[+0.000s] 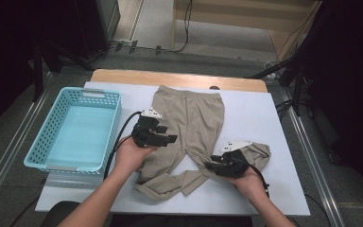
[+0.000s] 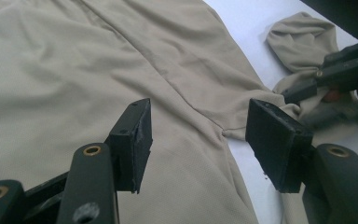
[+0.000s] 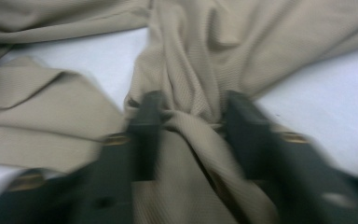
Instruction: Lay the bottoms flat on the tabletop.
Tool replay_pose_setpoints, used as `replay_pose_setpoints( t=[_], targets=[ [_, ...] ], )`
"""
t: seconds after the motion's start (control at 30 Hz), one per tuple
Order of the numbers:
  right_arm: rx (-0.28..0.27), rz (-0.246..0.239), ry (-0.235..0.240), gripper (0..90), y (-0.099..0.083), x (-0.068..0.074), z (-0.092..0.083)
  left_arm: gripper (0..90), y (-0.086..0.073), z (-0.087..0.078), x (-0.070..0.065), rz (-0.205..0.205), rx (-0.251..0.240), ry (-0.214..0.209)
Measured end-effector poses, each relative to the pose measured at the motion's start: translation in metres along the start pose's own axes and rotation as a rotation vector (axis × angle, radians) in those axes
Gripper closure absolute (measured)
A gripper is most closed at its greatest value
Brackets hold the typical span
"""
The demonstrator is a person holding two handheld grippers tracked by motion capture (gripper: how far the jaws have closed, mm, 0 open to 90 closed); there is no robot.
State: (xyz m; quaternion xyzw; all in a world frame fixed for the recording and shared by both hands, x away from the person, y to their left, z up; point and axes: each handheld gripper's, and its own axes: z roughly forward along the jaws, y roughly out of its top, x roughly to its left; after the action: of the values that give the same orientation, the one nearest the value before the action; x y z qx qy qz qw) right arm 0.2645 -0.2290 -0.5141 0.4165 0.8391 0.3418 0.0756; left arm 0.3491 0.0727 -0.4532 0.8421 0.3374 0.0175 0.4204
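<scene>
My right gripper (image 3: 189,116) is pinched onto a bunched fold of the beige trousers (image 1: 189,118), right at the leg nearest me. The trousers lie spread on the white table (image 1: 255,113), waistband at the far edge. My left gripper (image 2: 198,135) hovers over them, jaws apart, holding nothing. The turquoise basket (image 1: 42,142) sits left.

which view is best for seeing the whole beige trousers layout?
The high view: the beige trousers lie across the white table, waistband far, legs crumpled near the person. The left gripper view gives only a close stretch of fabric near the crotch. The right gripper view, blurred, shows one bunched leg between the right gripper jaws.
</scene>
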Motion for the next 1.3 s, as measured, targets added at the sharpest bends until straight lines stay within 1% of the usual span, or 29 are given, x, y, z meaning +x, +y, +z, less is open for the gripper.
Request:
replay_pose_setpoints(
  t=[0.03,0.1,0.13,0.17,0.23,0.3,0.33,0.37,0.4,0.43,0.47,0.5,0.53,0.57,0.6,0.67,0.7,0.73,0.77,0.87,0.97,1.03,1.07,1.13,1.17,1.2,1.27,1.3],
  targets=[
    [0.005,0.003,-0.006,77.3,0.001,-0.003,-0.001,41.2,0.0,0.0,0.001,-0.005,-0.004,0.0],
    [0.015,0.017,-0.02,80.5,0.004,-0.009,-0.004,41.2,0.0,-0.002,0.001,-0.004,-0.007,0.003],
    [-0.001,0.02,-0.05,80.9,0.007,-0.014,-0.009,41.2,0.0,-0.003,0.001,-0.006,-0.01,0.001],
    [-0.015,0.024,-0.069,81.0,0.009,-0.017,-0.013,41.3,0.001,-0.004,0.002,-0.006,-0.012,0.0],
    [-0.068,0.051,-0.117,81.0,0.013,-0.029,-0.025,41.2,-0.001,-0.006,0.002,-0.011,-0.012,0.003],
    [-0.107,0.07,-0.17,80.9,0.016,-0.041,-0.032,41.3,-0.005,-0.01,0.001,-0.02,-0.014,0.002],
    [-0.117,0.082,-0.181,80.9,0.017,-0.047,-0.034,41.3,-0.009,-0.011,0.001,-0.03,-0.016,-0.001],
    [-0.121,0.096,-0.188,80.9,0.017,-0.052,-0.033,41.3,-0.013,-0.011,0.001,-0.035,-0.004,-0.005],
    [-0.12,0.1,-0.202,80.8,0.018,-0.055,-0.031,41.4,-0.016,-0.011,0.001,-0.026,0.019,-0.001],
    [-0.115,0.097,-0.216,80.8,0.019,-0.059,-0.029,41.4,-0.02,-0.01,0.0,-0.024,0.038,0.007],
    [-0.111,0.092,-0.24,80.8,0.02,-0.061,-0.027,42.0,-0.023,-0.009,0.001,-0.021,0.053,0.01],
    [-0.108,0.096,-0.256,80.4,0.02,-0.064,-0.025,42.0,-0.024,-0.008,0.003,-0.027,0.056,0.019],
    [-0.108,0.108,-0.257,78.9,0.021,-0.067,-0.024,42.1,-0.025,-0.008,0.005,-0.029,0.062,0.032],
    [-0.11,0.124,-0.245,74.5,0.021,-0.069,-0.024,42.1,-0.026,-0.007,0.008,-0.033,0.061,0.045],
    [-0.113,0.136,-0.241,71.3,0.021,-0.068,-0.025,42.3,-0.027,-0.007,0.011,-0.049,0.059,0.052],
    [-0.137,0.132,-0.231,65.8,0.022,-0.064,-0.029,42.3,-0.03,-0.005,0.017,-0.072,0.062,0.062],
    [-0.154,0.126,-0.226,65.0,0.023,-0.061,-0.033,42.4,-0.031,-0.003,0.019,-0.068,0.071,0.075],
    [-0.177,0.124,-0.205,63.8,0.025,-0.055,-0.037,42.4,-0.031,-0.002,0.021,-0.064,0.08,0.085],
    [-0.188,0.122,-0.189,63.5,0.026,-0.051,-0.038,42.5,-0.032,-0.001,0.022,-0.062,0.09,0.094],
    [-0.193,0.103,-0.129,63.3,0.031,-0.032,-0.036,43.5,-0.036,0.002,0.024,-0.079,0.107,0.105],
    [-0.178,0.063,-0.084,61.4,0.035,-0.013,-0.027,43.7,-0.041,0.0,0.025,-0.089,0.125,0.119],
    [-0.171,0.029,-0.047,59.6,0.038,-0.001,-0.019,44.7,-0.043,-0.002,0.026,-0.091,0.121,0.129],
    [-0.162,0.014,-0.033,58.1,0.038,0.005,-0.014,44.8,-0.044,-0.003,0.027,-0.091,0.12,0.134],
    [-0.142,-0.01,-0.007,57.5,0.04,0.016,0.0,45.4,-0.046,0.001,0.031,-0.1,0.143,0.146],
    [-0.134,-0.015,0.001,56.5,0.04,0.019,0.004,45.4,-0.047,0.003,0.032,-0.102,0.155,0.154],
    [-0.123,-0.015,0.013,55.4,0.041,0.021,0.011,46.8,-0.048,0.005,0.033,-0.104,0.162,0.154],
    [-0.108,-0.014,0.034,54.7,0.041,0.025,0.022,49.3,-0.048,0.008,0.031,-0.095,0.159,0.151],
    [-0.1,-0.023,0.04,53.8,0.04,0.027,0.027,56.0,-0.049,0.009,0.03,-0.102,0.157,0.141]
  ],
)
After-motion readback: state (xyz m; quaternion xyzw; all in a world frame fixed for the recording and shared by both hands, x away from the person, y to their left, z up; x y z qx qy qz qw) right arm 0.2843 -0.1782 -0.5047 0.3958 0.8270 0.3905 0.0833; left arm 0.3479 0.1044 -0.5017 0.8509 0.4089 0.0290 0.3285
